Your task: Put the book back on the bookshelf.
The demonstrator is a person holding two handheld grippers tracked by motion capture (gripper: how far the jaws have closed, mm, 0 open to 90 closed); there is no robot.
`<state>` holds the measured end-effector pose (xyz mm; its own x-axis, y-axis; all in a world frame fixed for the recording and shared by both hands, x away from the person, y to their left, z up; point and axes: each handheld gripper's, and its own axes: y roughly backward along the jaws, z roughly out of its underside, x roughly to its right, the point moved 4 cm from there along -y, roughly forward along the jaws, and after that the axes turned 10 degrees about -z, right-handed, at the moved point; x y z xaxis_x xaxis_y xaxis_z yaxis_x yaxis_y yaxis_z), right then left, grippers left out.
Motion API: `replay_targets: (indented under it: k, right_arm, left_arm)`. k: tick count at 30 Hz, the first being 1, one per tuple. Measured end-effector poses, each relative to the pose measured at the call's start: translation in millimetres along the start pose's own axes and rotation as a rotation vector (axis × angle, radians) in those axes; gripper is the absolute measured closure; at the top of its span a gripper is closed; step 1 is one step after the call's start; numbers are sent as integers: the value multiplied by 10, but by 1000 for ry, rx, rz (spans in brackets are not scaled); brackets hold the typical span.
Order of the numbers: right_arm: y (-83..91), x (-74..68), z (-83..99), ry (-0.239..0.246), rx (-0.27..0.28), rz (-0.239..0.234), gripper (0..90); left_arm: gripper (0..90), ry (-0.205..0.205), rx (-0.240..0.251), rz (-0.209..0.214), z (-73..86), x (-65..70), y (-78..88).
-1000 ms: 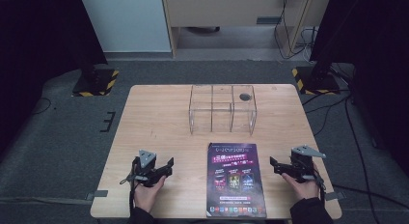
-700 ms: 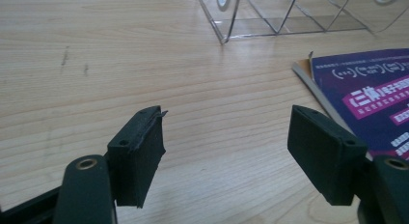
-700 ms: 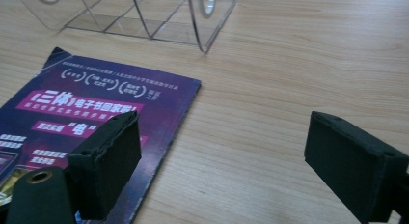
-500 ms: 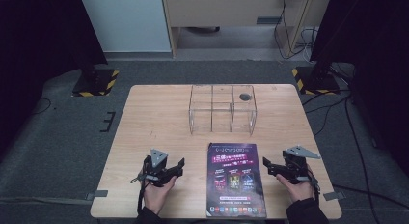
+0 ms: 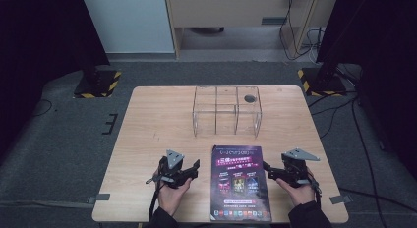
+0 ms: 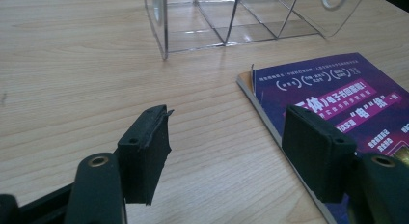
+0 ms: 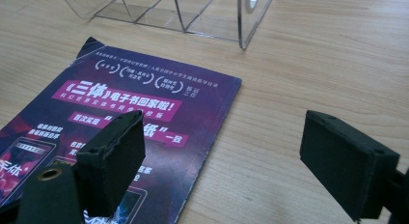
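A thin purple-covered magazine with printed panels (image 5: 240, 181) lies flat on the light wooden table (image 5: 147, 125), near the person's edge, its long side running away from the person. Beyond its far end, close but apart, stands a clear acrylic organiser with several upright compartments (image 5: 226, 111).

The left gripper (image 5: 189, 170) rests low on the table just beside the magazine's left edge. Its jaws stand wide apart and hold nothing; in the left gripper view, one jaw sits over bare wood and the other over the magazine's edge. The right gripper (image 5: 269, 171) sits just beside the right edge, jaws likewise spread wide and empty, with one jaw above the cover and the other above bare table.

Hazards, as judged from this position:
- The magazine lies flush with the table. A jaw may fail to get under the edge and push the magazine sideways instead.
- The far left corner looks slightly lifted and worn. A pinch there could crease or tear it.
- A one-sided grip would probably let the thin magazine sag or slip out.
- The organiser looks light. A forward push could slide it.
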<state>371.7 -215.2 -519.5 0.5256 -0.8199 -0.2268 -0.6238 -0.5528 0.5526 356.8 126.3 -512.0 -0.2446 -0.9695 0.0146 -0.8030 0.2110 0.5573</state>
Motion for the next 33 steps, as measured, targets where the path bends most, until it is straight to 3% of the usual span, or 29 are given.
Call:
replay_targets:
  k: [8,19,22,33]
  right_arm:
    - [-89,-70,51,41,-18,-3,184]
    - [-200,-127,116,48,-46,-20,211]
    - [-251,-150,165,70,-75,-23,228]
    - [-321,-167,256,81,-118,-24,252]
  left_arm:
    - [351,-21,-29,20,33,173,-101]
    - [378,-58,-59,55,104,397,-224]
    - [389,-68,-74,60,135,459,-263]
    - [401,-61,-108,67,204,586,-389]
